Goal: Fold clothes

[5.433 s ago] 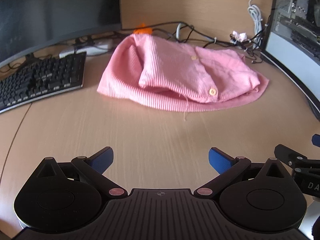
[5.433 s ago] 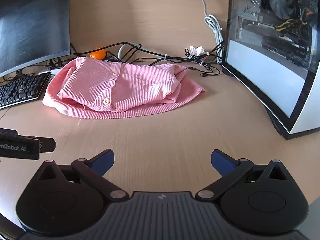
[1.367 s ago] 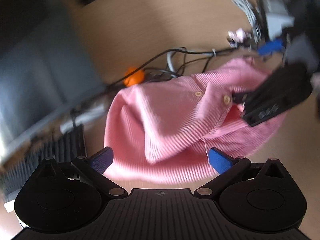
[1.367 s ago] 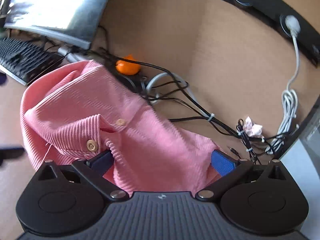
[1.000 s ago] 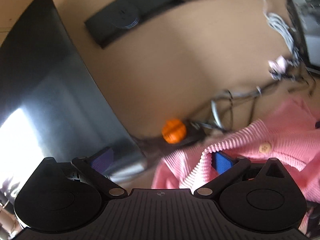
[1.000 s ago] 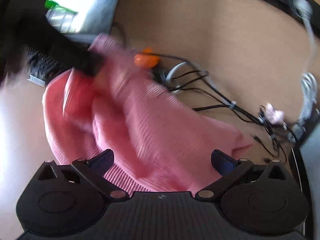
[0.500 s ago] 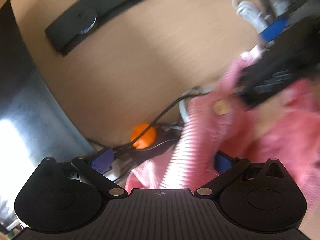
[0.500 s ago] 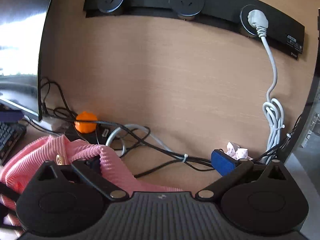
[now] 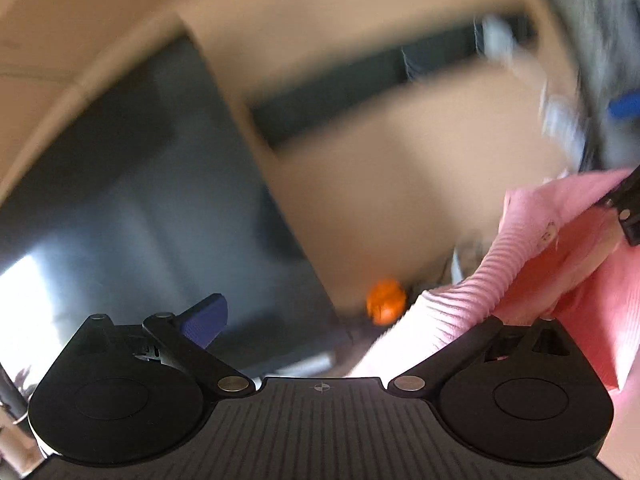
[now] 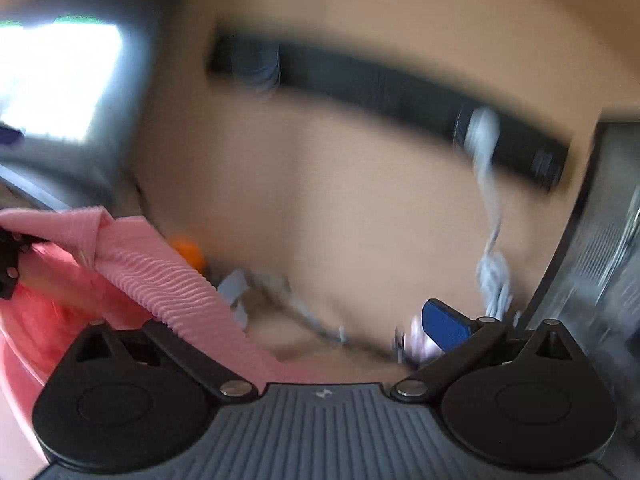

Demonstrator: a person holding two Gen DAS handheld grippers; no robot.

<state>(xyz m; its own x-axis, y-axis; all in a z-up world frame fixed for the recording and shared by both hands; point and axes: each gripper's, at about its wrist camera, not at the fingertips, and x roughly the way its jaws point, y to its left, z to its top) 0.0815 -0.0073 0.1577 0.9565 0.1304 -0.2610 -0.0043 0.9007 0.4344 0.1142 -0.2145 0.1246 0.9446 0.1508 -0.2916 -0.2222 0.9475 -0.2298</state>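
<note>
Left gripper: jaws spread wide, pink ribbed garment draped over the right finger at lower right of frame. Right gripper: jaws likewise apart, garment across the left finger, lower left. Beyond, blurred: orange object, monitor, black socket strip.

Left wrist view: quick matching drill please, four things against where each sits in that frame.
Things:
1. pink garment
2. orange object
3. monitor
4. socket strip

Places:
A. upper centre, on the wall panel, blurred
B. left half of the frame, dark
C. right side, draped over one side of the left tongs
D. low centre, just left of the garment's ribbed edge

Pairs: 1-C, 2-D, 3-B, 4-A
</note>
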